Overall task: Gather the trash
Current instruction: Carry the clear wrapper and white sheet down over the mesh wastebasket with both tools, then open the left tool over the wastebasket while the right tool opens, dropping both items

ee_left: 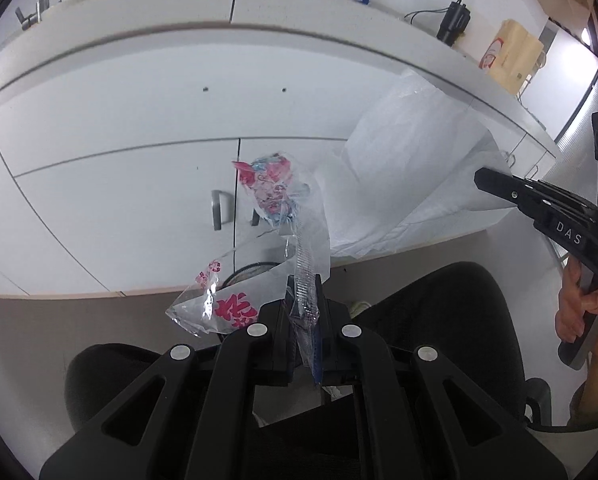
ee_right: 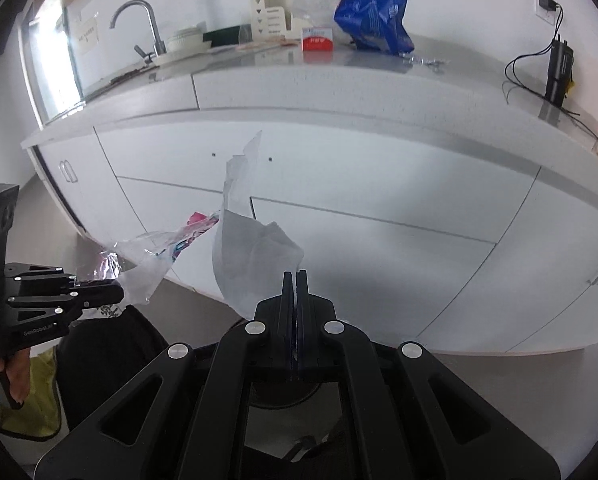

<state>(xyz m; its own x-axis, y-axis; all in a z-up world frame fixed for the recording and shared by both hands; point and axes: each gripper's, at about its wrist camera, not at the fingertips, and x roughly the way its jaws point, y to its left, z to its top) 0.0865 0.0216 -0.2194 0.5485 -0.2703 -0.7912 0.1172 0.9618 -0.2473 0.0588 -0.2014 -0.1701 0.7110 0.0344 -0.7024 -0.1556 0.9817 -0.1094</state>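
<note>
My left gripper (ee_left: 303,284) is shut on a clear plastic wrapper (ee_left: 275,216) with pink and red print, held up in front of the white cabinets; the wrapper also shows in the right wrist view (ee_right: 159,252), pinched by the left gripper (ee_right: 117,292). My right gripper (ee_right: 296,280) is shut on the edge of a translucent white plastic bag (ee_right: 251,256), which hangs open in the air. In the left wrist view the bag (ee_left: 411,176) spreads to the right of the wrapper, with the right gripper (ee_left: 479,180) clamped on its far edge.
A white counter (ee_right: 339,92) with cabinets runs behind, carrying a faucet (ee_right: 147,20), a blue package (ee_right: 373,16), a red-white box (ee_right: 317,39) and a black charger (ee_right: 559,72). A black office chair (ee_left: 439,320) sits below the grippers. A brown paper bag (ee_left: 511,56) stands on the counter.
</note>
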